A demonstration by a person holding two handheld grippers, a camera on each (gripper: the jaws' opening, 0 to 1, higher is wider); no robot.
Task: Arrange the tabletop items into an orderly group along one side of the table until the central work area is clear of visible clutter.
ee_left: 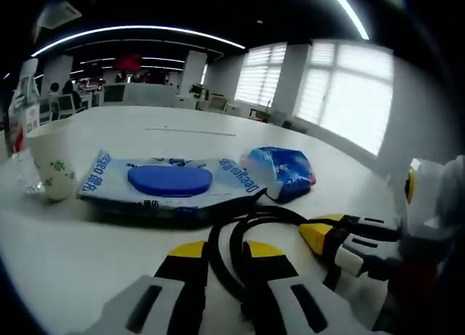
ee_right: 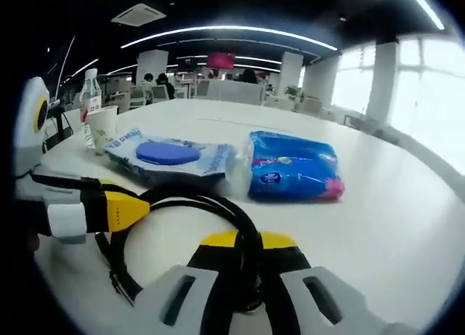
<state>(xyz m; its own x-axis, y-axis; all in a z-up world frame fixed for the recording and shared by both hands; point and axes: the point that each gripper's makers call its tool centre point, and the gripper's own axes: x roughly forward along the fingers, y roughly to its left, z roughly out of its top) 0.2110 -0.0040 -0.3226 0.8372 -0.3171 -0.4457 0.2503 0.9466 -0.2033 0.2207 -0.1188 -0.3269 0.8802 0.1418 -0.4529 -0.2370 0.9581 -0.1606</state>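
I see a white table (ee_right: 407, 226). The wipes pack (ee_left: 168, 181) is white with blue print and a round blue lid. The tissue pack (ee_right: 292, 166) is blue with pink and white markings. The cable (ee_right: 211, 208) is black. The paper cup (ee_left: 52, 158) is cream with small green marks.

Left gripper (ee_left: 229, 266): two broad white jaws, each with a dark slot and a yellow tip over black inner pads. Right gripper (ee_right: 247, 251): same build, white jaws, dark slots, yellow tips, black between white and yellow.
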